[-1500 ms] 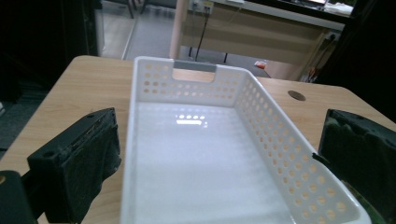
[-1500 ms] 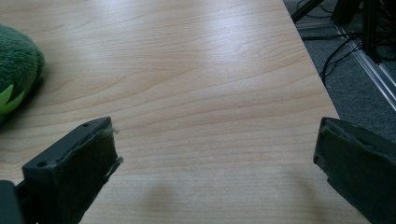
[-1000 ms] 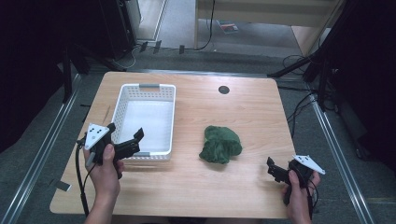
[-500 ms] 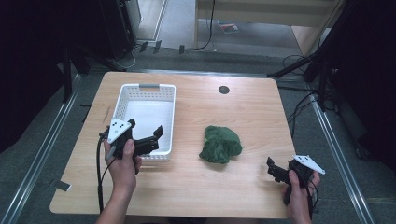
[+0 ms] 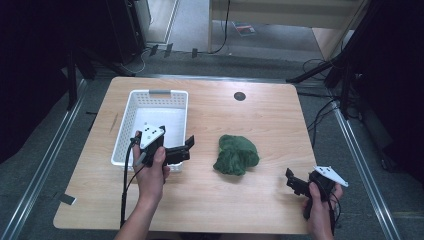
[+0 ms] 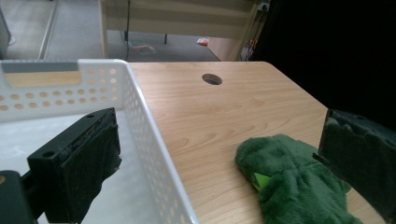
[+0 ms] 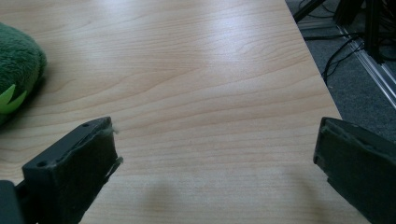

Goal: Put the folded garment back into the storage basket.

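A white basket (image 5: 131,134) stood on the left half of the worktop (image 5: 270,120), its long sides running from the near part toward the far edge, a grey handle on its far rim. In the left gripper view its perforated wall (image 6: 140,121) cut between the jaws.

The left gripper (image 5: 186,148), held in the person's left hand (image 5: 150,167), hovered over the basket's near right corner and pointed right, toward the toy. Its jaws were spread wide and held nothing; in its own view one jaw hung over the basket's inside and the other stood beside the toy, over the bare wood.

The green plush toy (image 5: 236,154) lay on the worktop near the middle, a little toward the near edge, well clear of the basket and touched by neither gripper. In the left gripper view the toy (image 6: 299,182) showed a small light-green patch.

A round dark hole (image 5: 239,96) sat in the worktop near the far edge.

The right gripper (image 5: 294,182), in the right hand (image 5: 320,200), sat low near the near right corner of the worktop, apart from the toy. Its jaws were also spread and empty, with bare wood between them; the edge of the toy (image 7: 18,70) showed at the left of its view.
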